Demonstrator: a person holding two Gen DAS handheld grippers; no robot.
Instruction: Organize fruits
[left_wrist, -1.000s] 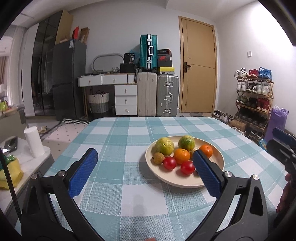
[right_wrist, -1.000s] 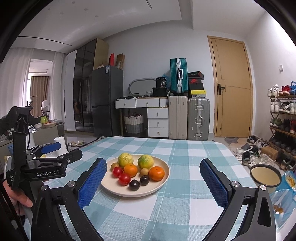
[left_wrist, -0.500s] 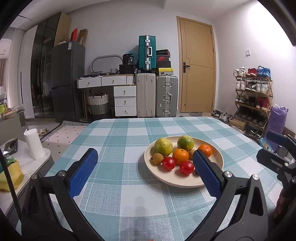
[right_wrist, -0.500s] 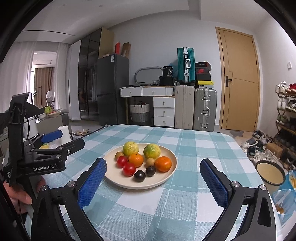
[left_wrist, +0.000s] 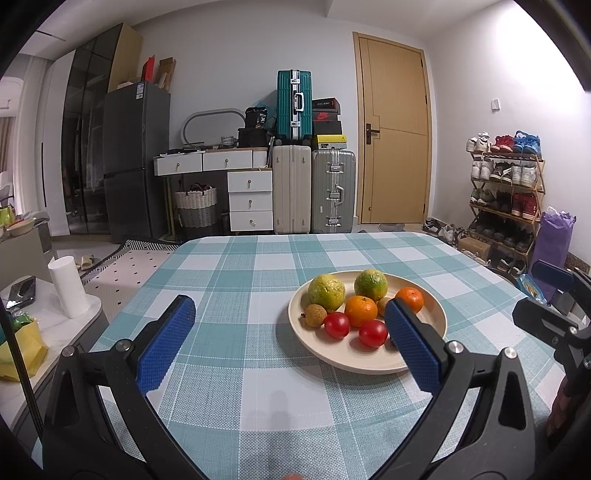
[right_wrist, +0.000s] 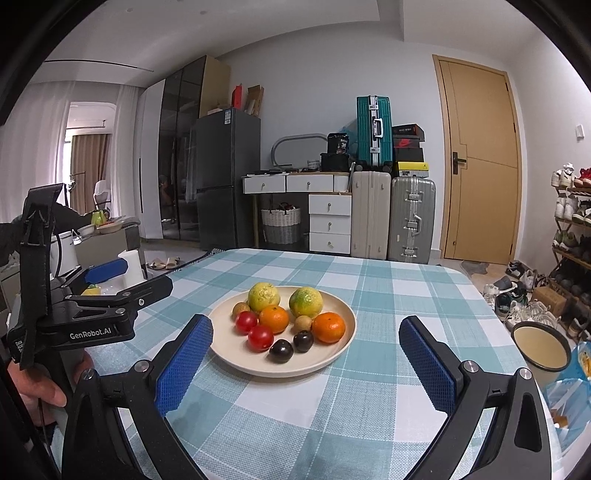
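Observation:
A cream plate (right_wrist: 334, 360) (left_wrist: 295, 314) on the checked tablecloth holds two green-yellow citrus (right_wrist: 263, 296), two oranges (right_wrist: 273, 319), two red tomatoes (right_wrist: 260, 338), two dark plums (right_wrist: 281, 350) and small brown fruits (right_wrist: 302, 323). My right gripper (right_wrist: 306, 363) is open and empty, just short of the plate's near rim. My left gripper (left_wrist: 290, 341) is open and empty; its right finger (left_wrist: 412, 345) hides the plate's near right part and the plums. Each gripper shows at the edge of the other's view.
A cream-filled bowl (right_wrist: 540, 349) and a blue snack bag (right_wrist: 570, 387) sit at the table's right edge. A paper roll (left_wrist: 68, 286) stands on a side table to the left. Suitcases, drawers and a shoe rack stand beyond the table.
Both grippers have drifted a little toward the plate, which now sits larger and nearer in both views. Both stay open and empty.

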